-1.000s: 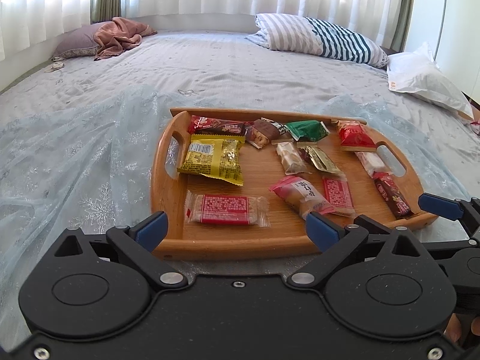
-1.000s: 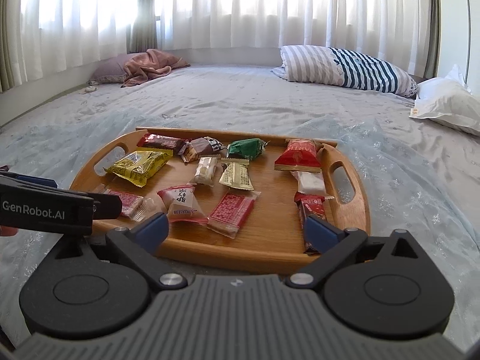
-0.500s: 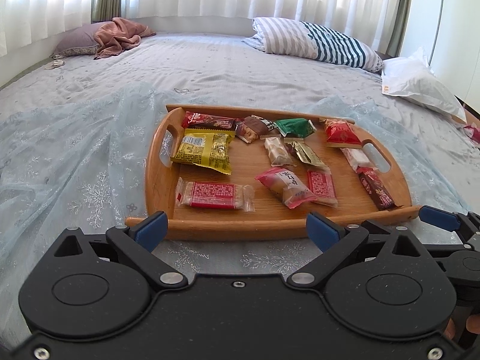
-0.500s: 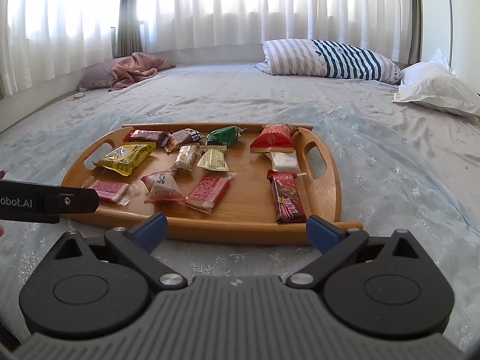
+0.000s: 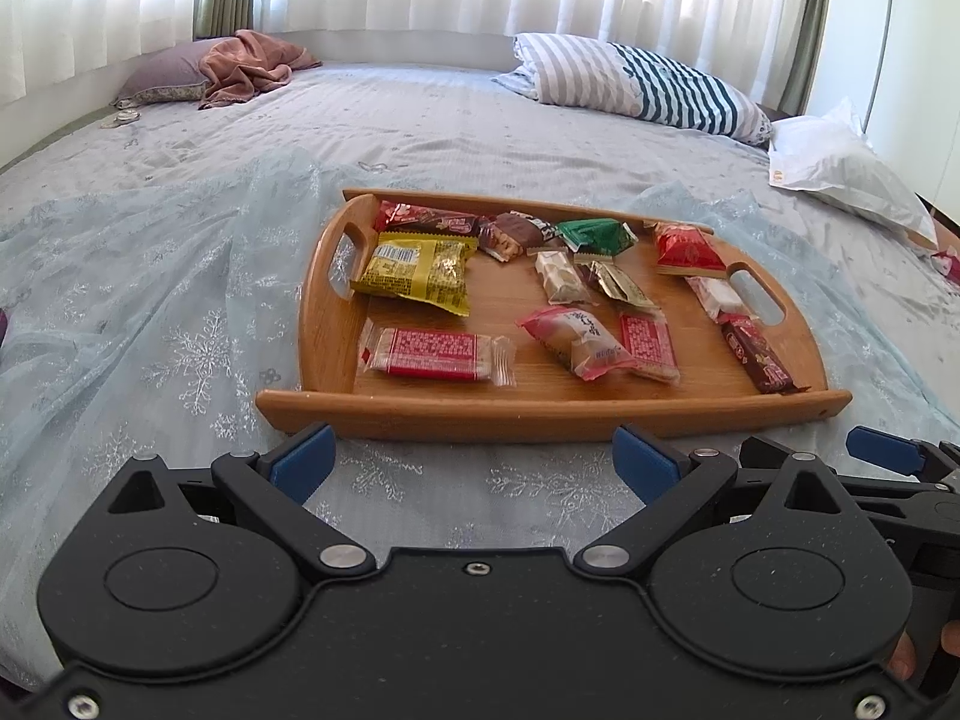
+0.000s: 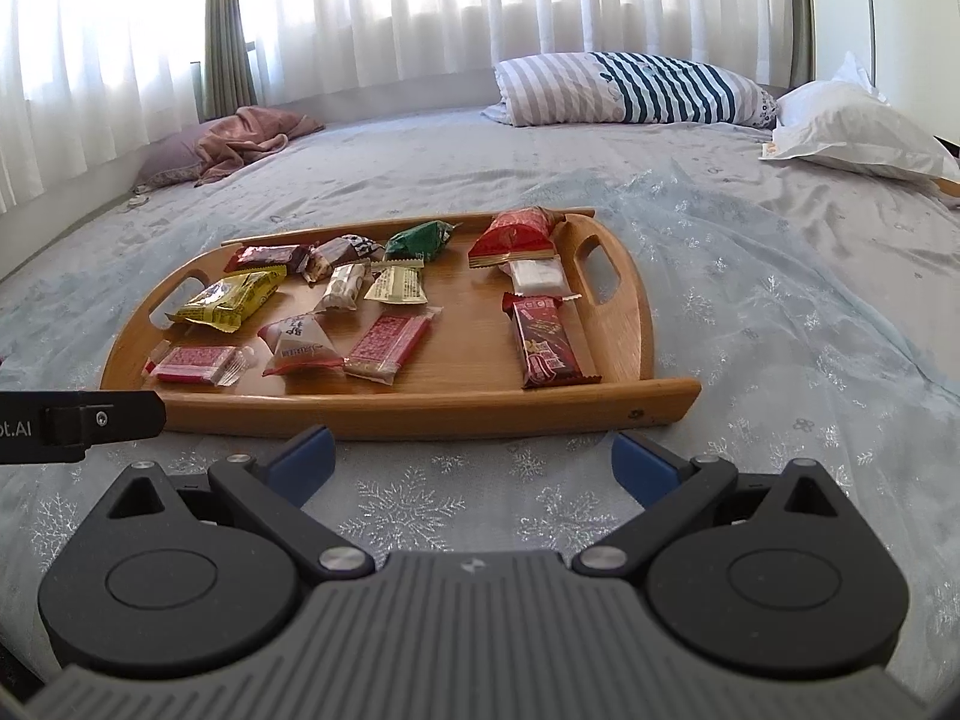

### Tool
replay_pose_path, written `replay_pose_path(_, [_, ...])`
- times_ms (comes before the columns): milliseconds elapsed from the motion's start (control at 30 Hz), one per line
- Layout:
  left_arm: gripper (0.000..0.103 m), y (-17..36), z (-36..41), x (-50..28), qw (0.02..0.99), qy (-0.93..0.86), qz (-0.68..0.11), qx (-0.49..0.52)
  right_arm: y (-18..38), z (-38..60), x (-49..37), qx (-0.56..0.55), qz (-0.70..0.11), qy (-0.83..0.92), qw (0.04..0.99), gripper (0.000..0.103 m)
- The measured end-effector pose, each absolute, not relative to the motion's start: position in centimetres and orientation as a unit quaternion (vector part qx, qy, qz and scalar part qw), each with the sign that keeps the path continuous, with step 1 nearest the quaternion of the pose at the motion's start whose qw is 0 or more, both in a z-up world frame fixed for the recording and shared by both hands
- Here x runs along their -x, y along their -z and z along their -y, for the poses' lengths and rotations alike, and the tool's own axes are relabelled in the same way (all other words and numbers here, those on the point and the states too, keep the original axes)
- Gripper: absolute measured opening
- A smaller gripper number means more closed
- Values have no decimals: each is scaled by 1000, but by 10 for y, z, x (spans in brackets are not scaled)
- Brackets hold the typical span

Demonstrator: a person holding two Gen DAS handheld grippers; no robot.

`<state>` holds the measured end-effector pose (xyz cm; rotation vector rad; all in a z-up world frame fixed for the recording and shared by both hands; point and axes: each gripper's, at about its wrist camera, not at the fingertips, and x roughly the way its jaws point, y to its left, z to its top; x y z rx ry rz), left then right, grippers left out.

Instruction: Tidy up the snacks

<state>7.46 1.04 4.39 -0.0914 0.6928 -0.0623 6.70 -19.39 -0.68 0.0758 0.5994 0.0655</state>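
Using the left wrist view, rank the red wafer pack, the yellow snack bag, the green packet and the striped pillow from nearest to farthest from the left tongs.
1. Red wafer pack, front left of the tray, closest to the left tongs.
2. Yellow snack bag, behind it by the tray's left handle.
3. Green packet, along the tray's far edge.
4. Striped pillow, at the far end of the bed.

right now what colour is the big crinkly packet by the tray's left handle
Yellow, with a pale label panel. The packet shows best in the left wrist view, lying on the wooden tray.
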Motion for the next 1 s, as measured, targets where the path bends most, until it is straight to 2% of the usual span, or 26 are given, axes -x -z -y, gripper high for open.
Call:
replay_pose_path(667, [99, -4, -11, -74, 934, 22, -356, 26, 38, 185, -61, -4, -305, -9, 952, 103])
replay_pose_path(1000, [103, 10, -9, -78, 937, 21, -348, 5, 44, 181, -65, 12, -302, -3, 953, 103])
